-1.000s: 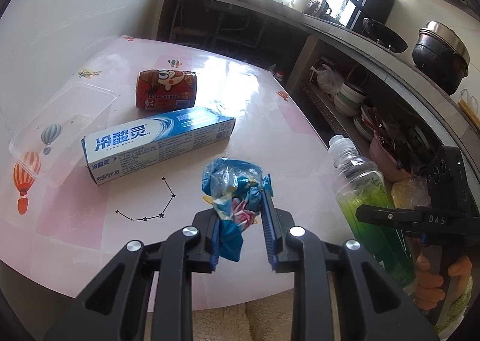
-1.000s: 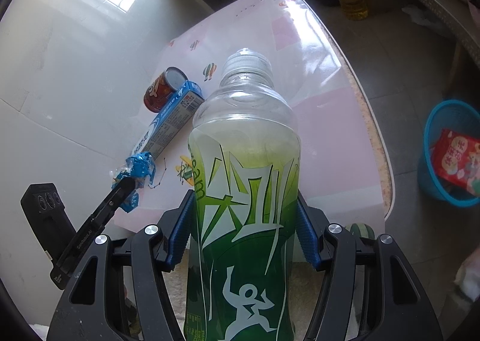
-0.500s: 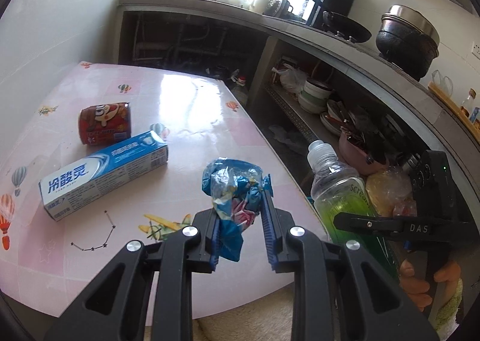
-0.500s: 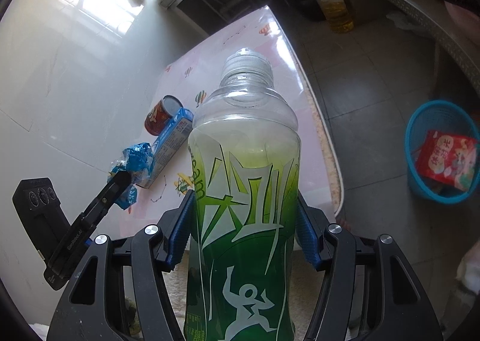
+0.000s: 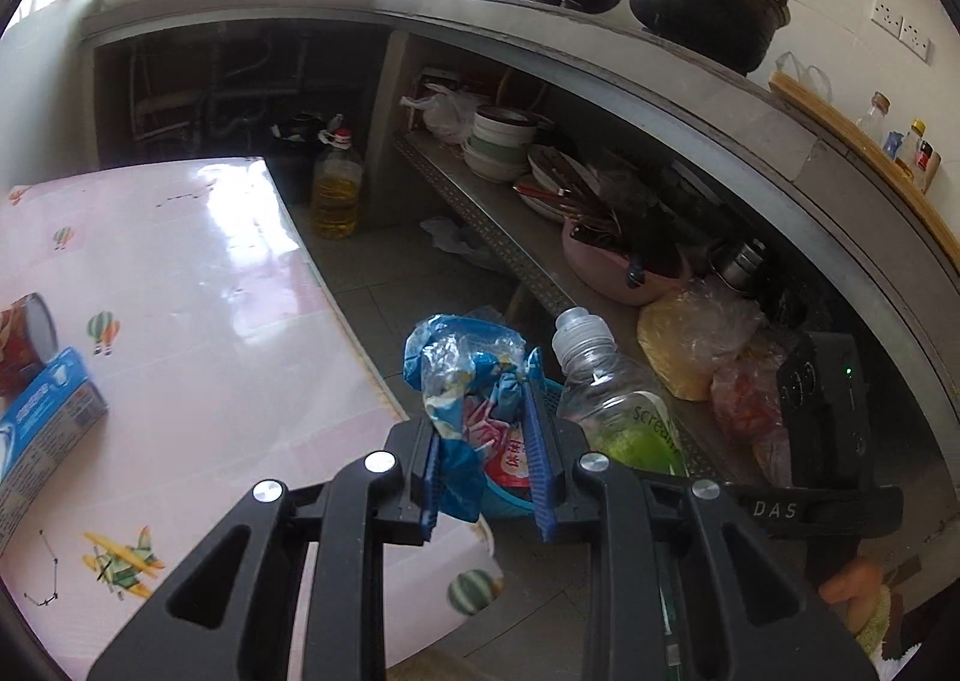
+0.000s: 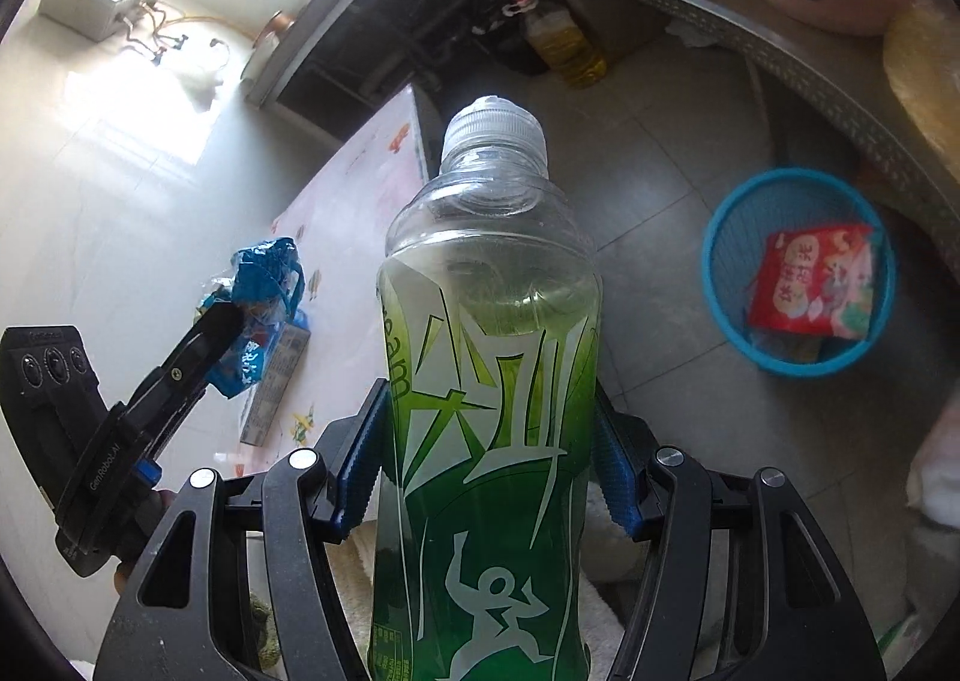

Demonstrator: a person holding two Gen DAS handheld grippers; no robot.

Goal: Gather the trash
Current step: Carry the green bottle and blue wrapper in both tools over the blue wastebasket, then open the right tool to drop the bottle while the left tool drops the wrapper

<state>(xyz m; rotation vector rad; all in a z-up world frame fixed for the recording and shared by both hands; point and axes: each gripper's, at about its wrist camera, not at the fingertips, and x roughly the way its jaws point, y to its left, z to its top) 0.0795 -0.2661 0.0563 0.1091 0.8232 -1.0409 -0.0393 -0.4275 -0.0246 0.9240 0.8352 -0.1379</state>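
My left gripper point(image 5: 480, 435) is shut on a crumpled blue snack wrapper point(image 5: 456, 381), held in the air past the edge of the pink table point(image 5: 180, 321). To its right, my right gripper point(image 6: 489, 429) is shut on an upright plastic bottle point(image 6: 492, 381) of green drink with a white cap. A blue mesh trash basket point(image 6: 726, 285) stands on the floor ahead and to the right, with a red packet point(image 6: 810, 285) inside. In the left wrist view the basket point(image 5: 510, 501) shows just behind the wrapper. A toothpaste box point(image 5: 42, 423) and a red can point(image 5: 24, 339) lie on the table.
A low metal shelf point(image 5: 480, 225) with bowls and a pink basin runs along the right under a grey counter. A bottle of yellow oil point(image 5: 336, 189) stands on the tiled floor beyond the table's far corner. A person's hand point(image 5: 852, 591) holds the right gripper.
Both grippers have swung right, off the table and over the floor, each keeping its load. The blue basket is nearer; the can and toothpaste box have slid to the left edge.
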